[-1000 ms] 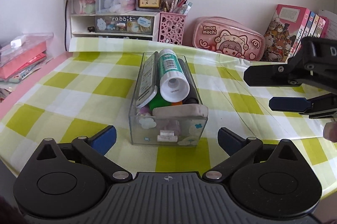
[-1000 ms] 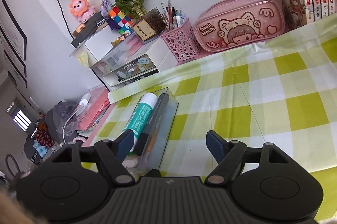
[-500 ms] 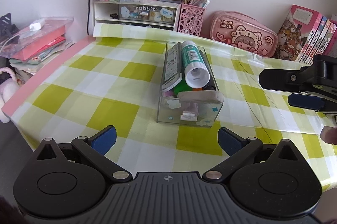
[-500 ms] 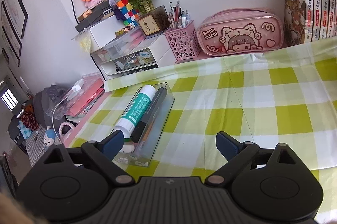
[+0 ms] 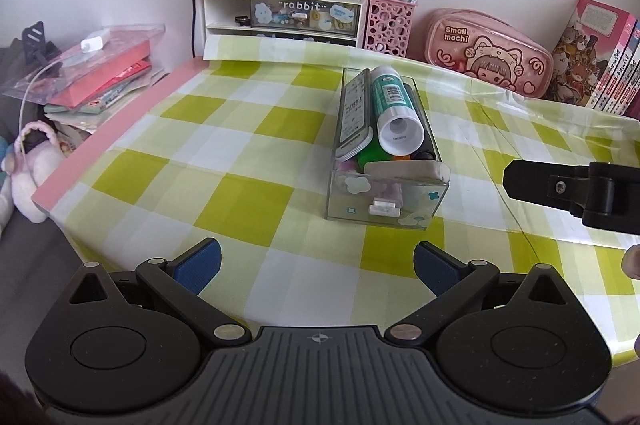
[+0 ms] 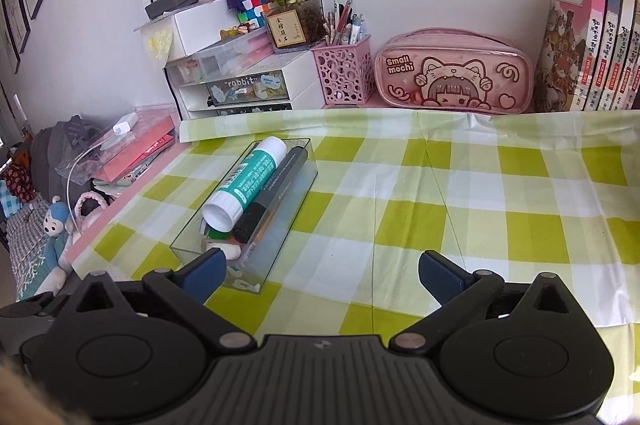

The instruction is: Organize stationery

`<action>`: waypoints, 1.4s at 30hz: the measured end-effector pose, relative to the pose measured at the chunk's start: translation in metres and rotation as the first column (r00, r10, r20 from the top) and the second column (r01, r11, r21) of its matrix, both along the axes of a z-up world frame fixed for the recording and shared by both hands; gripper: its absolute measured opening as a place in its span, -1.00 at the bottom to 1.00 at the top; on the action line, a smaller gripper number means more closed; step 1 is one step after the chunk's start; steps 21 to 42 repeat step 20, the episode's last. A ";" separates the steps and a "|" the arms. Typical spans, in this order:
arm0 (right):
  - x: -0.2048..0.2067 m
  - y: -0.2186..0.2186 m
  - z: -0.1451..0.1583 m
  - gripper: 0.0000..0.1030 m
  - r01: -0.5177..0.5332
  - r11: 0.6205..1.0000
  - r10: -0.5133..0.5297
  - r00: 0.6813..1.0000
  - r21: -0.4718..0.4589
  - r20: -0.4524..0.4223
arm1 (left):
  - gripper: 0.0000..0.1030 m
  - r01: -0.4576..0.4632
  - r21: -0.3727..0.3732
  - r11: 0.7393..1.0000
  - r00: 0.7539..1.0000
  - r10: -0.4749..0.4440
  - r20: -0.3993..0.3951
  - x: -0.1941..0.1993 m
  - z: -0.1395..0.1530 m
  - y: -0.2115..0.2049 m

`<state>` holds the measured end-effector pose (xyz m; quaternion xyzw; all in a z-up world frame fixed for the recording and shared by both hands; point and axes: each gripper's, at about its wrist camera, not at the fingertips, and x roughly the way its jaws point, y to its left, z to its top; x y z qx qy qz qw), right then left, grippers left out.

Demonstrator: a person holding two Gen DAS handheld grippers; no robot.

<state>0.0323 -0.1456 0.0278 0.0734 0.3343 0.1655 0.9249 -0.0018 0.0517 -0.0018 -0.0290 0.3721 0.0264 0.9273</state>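
A clear plastic box stands on the green checked tablecloth. It holds a teal glue stick, a white flat case, a black marker, a grey eraser and small items underneath. My left gripper hangs open in front of the box, nothing between its pads. My right gripper is to the right of the box, its jaws opening and empty; its left finger overlaps the box's near corner in the picture. One of its black fingers shows in the left wrist view.
Along the back wall stand a white drawer unit, a pink pen holder, a pink pencil case and books. The table's pink left edge drops off beside a pile of folders.
My right gripper's jaws have spread wider and its view has rolled level. The left gripper has drawn back from the box, which now sits farther off and to the right.
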 end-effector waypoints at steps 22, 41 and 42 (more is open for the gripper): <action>0.005 0.002 -0.001 1.00 -0.009 1.000 0.009 1.000 -0.002 -0.017 | 0.90 -0.003 -0.020 1.000 1.000 0.003 0.000 0.005 0.006 0.007; 0.005 0.002 -0.001 1.00 -0.009 1.000 0.009 1.000 -0.002 -0.017 | 0.90 -0.003 -0.020 1.000 1.000 0.003 0.000 0.005 0.006 0.007; 0.005 0.002 -0.001 1.00 -0.009 1.000 0.009 1.000 -0.002 -0.017 | 0.90 -0.003 -0.020 1.000 1.000 0.003 0.000 0.005 0.006 0.007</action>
